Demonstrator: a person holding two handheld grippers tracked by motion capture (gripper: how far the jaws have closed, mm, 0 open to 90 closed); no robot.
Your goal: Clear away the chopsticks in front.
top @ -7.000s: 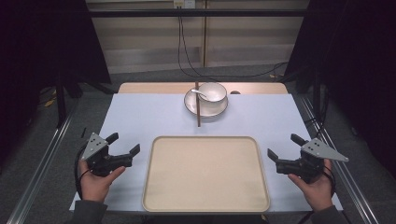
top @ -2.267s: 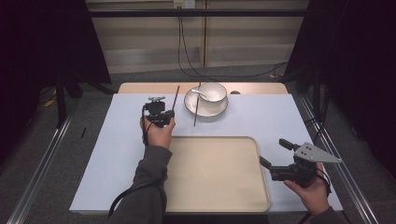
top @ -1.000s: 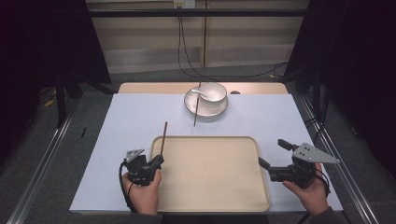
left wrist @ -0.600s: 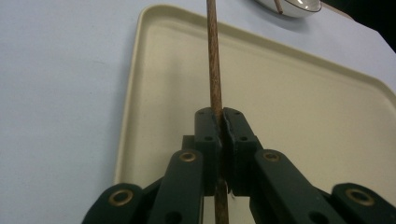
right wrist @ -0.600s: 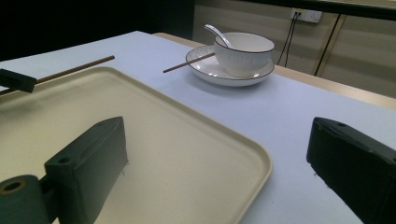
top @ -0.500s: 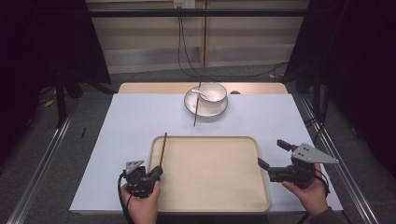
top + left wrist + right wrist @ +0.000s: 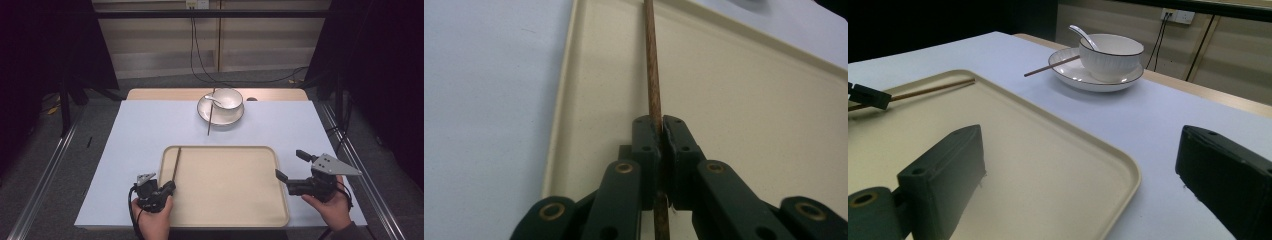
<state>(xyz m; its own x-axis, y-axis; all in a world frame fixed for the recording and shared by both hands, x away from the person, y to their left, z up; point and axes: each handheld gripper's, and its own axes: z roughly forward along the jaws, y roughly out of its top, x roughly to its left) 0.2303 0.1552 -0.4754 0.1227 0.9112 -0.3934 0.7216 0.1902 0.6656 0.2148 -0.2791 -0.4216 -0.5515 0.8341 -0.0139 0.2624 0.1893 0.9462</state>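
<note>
My left gripper (image 7: 659,131) had its jaws pinched tight on a chopstick (image 7: 652,70), gripping it near its lower end; the stick ran forward from the jaws over the left side of the tray (image 7: 230,220), just inside the rim, its far tip near the tray's far left corner. In the high view I saw that gripper (image 7: 169,188) at the tray's near left edge, my left hand (image 7: 152,222) under it. My right gripper (image 7: 291,168) sat at the tray's right edge, jaws spread wide and holding nothing. Beyond the tray, well apart, a second chopstick (image 7: 210,116) leaned on a plate (image 7: 235,118) carrying a bowl (image 7: 228,99) with a spoon (image 7: 212,99).
</note>
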